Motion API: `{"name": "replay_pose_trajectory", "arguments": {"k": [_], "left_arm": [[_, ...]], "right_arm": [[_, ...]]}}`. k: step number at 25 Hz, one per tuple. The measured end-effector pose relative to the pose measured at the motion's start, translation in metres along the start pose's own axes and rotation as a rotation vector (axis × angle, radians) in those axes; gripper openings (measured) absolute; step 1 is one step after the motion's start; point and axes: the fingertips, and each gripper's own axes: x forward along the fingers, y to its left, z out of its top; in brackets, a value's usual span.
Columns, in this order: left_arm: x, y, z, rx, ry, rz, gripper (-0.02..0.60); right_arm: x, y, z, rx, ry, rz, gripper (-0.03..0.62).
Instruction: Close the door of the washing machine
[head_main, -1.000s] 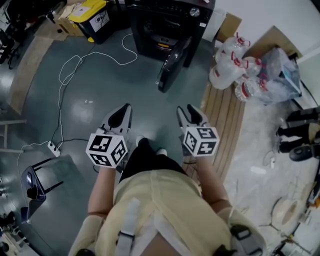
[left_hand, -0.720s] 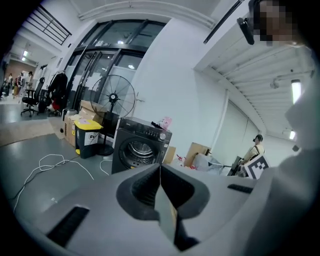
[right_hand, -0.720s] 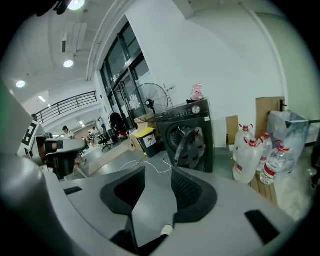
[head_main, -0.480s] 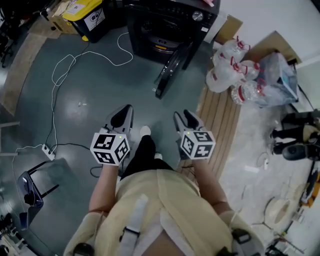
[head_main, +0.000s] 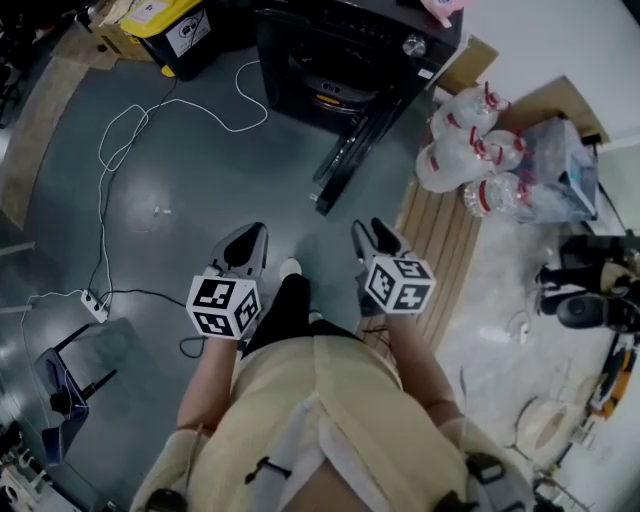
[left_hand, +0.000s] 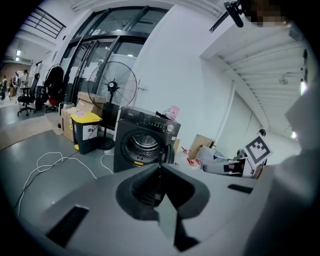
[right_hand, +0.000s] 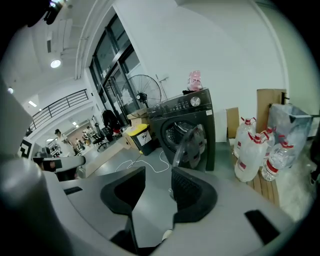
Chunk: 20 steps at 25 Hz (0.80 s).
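The dark washing machine (head_main: 345, 45) stands at the top of the head view, its round door (head_main: 350, 150) swung wide open toward me. Both grippers hang over the grey floor a good step short of it, touching nothing. My left gripper (head_main: 243, 245) has its jaws shut with nothing between them; in its own view the left gripper (left_hand: 159, 167) points at the washing machine (left_hand: 142, 142). My right gripper (head_main: 376, 238) is open and empty. From the right gripper (right_hand: 158, 172) I see the washing machine (right_hand: 187, 122) with the open door (right_hand: 190, 145) in front of it.
Several large water bottles (head_main: 465, 150) lie right of the machine beside a wooden board (head_main: 440, 235). A yellow-lidded bin (head_main: 180, 30) stands to the left. A white cable (head_main: 130, 130) loops over the floor to a power strip (head_main: 95, 305). A chair (head_main: 60, 380) is lower left.
The person has stepped a little nearer the machine and both grippers have shifted slightly. The door stays open at the same angle.
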Motion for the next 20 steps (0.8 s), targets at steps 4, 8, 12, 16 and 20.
{"name": "replay_pose_trajectory", "arguments": {"k": [4, 8, 12, 16, 20], "left_arm": [[0.010, 0.022, 0.008, -0.003, -0.003, 0.005, -0.009], [0.022, 0.039, 0.015, 0.003, -0.014, 0.002, -0.009], [0.030, 0.051, 0.013, -0.013, 0.001, 0.013, -0.009], [0.044, 0.053, 0.013, -0.020, 0.009, 0.039, -0.009], [0.056, 0.066, 0.026, -0.027, -0.029, 0.111, -0.009]], "right_arm": [[0.022, -0.001, 0.008, -0.009, 0.025, -0.011, 0.141], [0.043, -0.008, 0.016, 0.002, 0.031, -0.042, 0.143], [0.057, -0.013, 0.025, -0.048, 0.041, -0.056, 0.141], [0.078, -0.034, 0.036, -0.045, 0.058, -0.062, 0.143], [0.105, -0.047, 0.046, -0.065, 0.094, -0.031, 0.143]]}}
